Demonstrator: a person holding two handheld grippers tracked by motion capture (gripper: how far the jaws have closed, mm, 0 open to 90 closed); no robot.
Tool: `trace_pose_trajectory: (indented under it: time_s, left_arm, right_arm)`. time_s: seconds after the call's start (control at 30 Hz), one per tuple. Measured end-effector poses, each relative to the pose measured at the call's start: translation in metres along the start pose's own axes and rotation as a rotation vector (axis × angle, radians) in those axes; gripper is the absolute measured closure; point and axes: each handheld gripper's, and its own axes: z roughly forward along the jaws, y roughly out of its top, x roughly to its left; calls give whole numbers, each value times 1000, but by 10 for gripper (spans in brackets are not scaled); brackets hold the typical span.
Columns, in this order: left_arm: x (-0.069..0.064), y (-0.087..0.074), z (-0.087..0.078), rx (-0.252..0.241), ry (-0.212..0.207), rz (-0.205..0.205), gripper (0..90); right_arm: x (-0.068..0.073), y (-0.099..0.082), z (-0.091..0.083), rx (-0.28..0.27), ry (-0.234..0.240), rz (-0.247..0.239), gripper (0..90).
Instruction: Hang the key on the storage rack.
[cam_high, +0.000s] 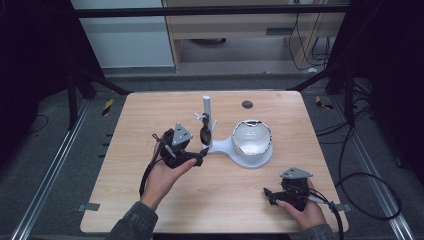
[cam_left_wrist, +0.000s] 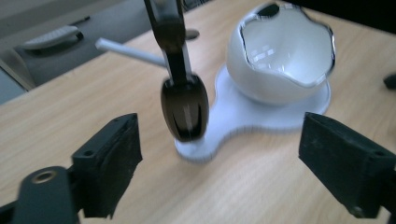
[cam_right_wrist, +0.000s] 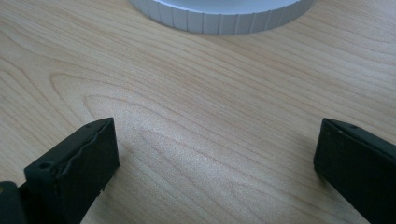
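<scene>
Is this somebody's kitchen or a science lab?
Probably a lab: a bare light wooden table stands in a black metal frame, loose black cables trail over grey carpet, and a white stand carries test props.

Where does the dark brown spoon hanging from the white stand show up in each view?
High view: dark brown spoon hangs left of the white bowl, just beyond the left gripper.
Left gripper view: spoon centre-left, ahead of the open jaws.
Right gripper view: not in it.
Shared landmark: the white stand base.
</scene>
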Motion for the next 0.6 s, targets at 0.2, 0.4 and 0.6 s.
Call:
trace_pose_trajectory:
  time_s: [0.2, 0.4, 0.6]
  left_arm:
    - [7, -25, -15, 74, -8, -18, 81]
    - [20, -49, -29, 106, 9, -52, 73]
    - [35, -82, -24, 146, 3, -42, 66]
  right_arm:
    - [0, 0, 0, 0, 0, -1, 4]
    - [0, 1, 1, -1, -1, -2, 6]
    - [0, 1, 1, -1, 3, -4, 4]
